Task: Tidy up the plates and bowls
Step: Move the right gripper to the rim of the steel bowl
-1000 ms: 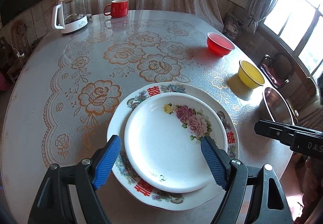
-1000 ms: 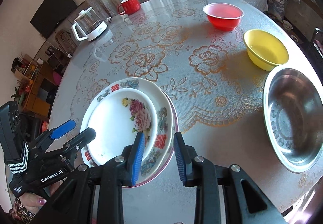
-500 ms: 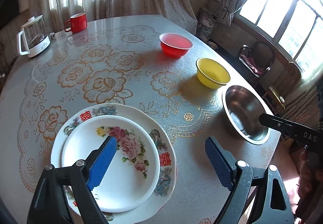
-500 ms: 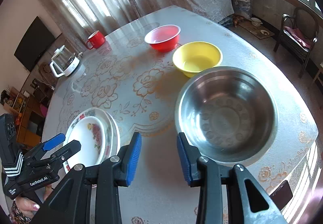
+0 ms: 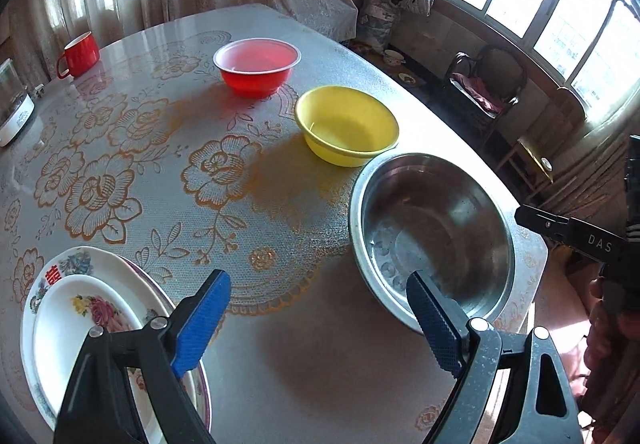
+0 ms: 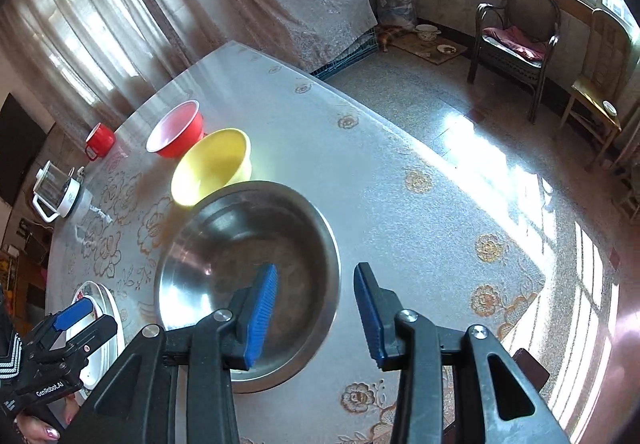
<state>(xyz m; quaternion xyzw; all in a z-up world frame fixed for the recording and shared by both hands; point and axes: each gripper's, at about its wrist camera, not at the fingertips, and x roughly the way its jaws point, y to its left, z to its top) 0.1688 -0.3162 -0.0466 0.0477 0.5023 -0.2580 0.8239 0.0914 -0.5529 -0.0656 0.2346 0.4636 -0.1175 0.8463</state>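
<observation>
Two plates (image 5: 80,308) are already stacked; three bowls, steel (image 5: 432,236), yellow (image 5: 348,124), red (image 5: 256,64), are left unnested on the counter (image 5: 280,344). Both hand-held grippers, left (image 5: 320,320) and right (image 6: 316,312), are spread, empty.

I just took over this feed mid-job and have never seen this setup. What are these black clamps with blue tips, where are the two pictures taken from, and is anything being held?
No robot here: a person holds a clamp-like tool in each hand, with a camera on each looking along its fingers. One picture is from the left gripper, the other from the right gripper. Both are open and hold nothing. On the table sit stacked plates, a steel bowl, a yellow bowl, a red bowl and a red mug. The right gripper straddles the steel bowl's near rim.
</observation>
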